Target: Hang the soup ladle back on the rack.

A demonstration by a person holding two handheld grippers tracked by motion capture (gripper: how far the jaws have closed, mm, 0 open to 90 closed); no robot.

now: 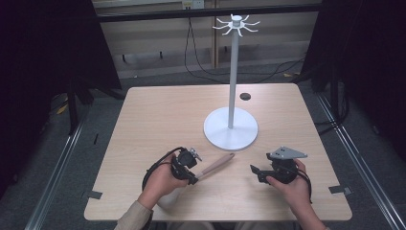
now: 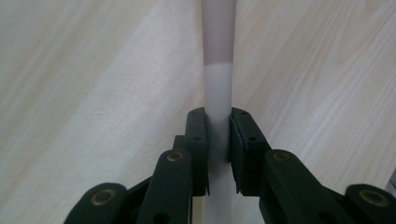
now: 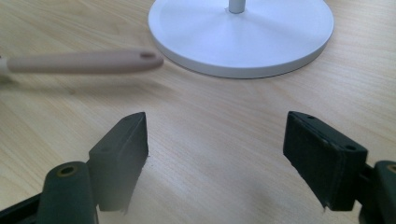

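Observation:
A utensil with a pale wooden handle (image 1: 218, 164) and a white shaft (image 2: 218, 88) lies pointing toward the white stand's round base (image 1: 231, 128). My left gripper (image 1: 194, 178) is shut on the white shaft, and in the left gripper view its pads (image 2: 198, 140) press on both sides. A white shape (image 1: 167, 199) shows under the left hand near the table's front edge. My right gripper (image 1: 253, 170) rests to the right, open and with nothing between its jaws (image 3: 217, 144). In the right gripper view the handle (image 3: 84, 61) hangs just above the tabletop ahead of it.
The stand's thin pole (image 1: 233, 72) rises from the base to a ring of hooks (image 1: 236, 24) at the top. A small dark round spot (image 1: 245, 96) marks the table behind the base. Bare wood lies to the left and far side.

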